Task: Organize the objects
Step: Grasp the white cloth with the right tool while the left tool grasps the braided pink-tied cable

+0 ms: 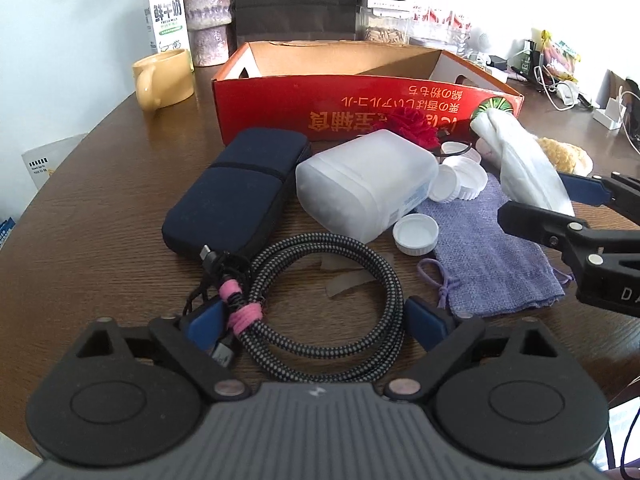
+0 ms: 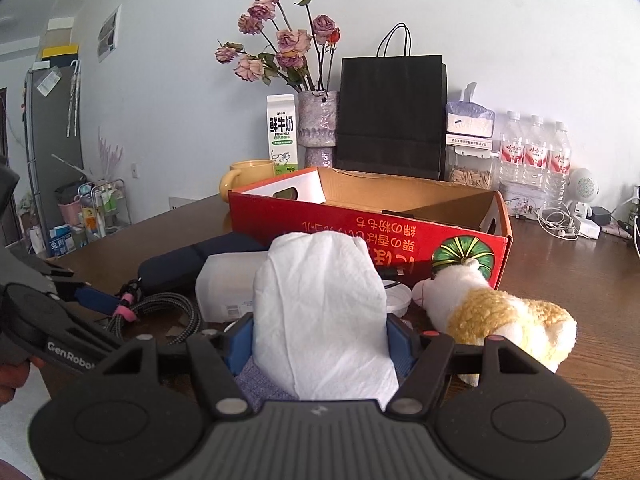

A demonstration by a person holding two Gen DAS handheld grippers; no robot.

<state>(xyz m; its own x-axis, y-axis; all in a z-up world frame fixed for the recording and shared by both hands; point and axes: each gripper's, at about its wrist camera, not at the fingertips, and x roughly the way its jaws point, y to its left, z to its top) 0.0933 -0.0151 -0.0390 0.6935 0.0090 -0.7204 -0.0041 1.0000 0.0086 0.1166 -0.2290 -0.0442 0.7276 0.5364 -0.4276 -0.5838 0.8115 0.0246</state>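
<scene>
Brown wooden table (image 1: 100, 184). Far centre: red cardboard box (image 1: 320, 100), open-topped. Near it, left to right: navy pouch (image 1: 236, 192), translucent plastic container (image 1: 360, 184) on its side, white lids (image 1: 416, 234), purple cloth bag (image 1: 488, 256), plush toy (image 2: 500, 312). Nearest: coiled braided cable (image 1: 328, 312) with pink ties. Left gripper (image 1: 316, 320): jaws spread wide, straddling the cable coil, pads not pressing. Right gripper (image 2: 320, 344): clenched on a folded white cloth (image 2: 320, 312), held above the purple bag. Far left: yellow mug (image 1: 164, 78), milk carton (image 1: 166, 16), vase (image 1: 208, 12).
</scene>
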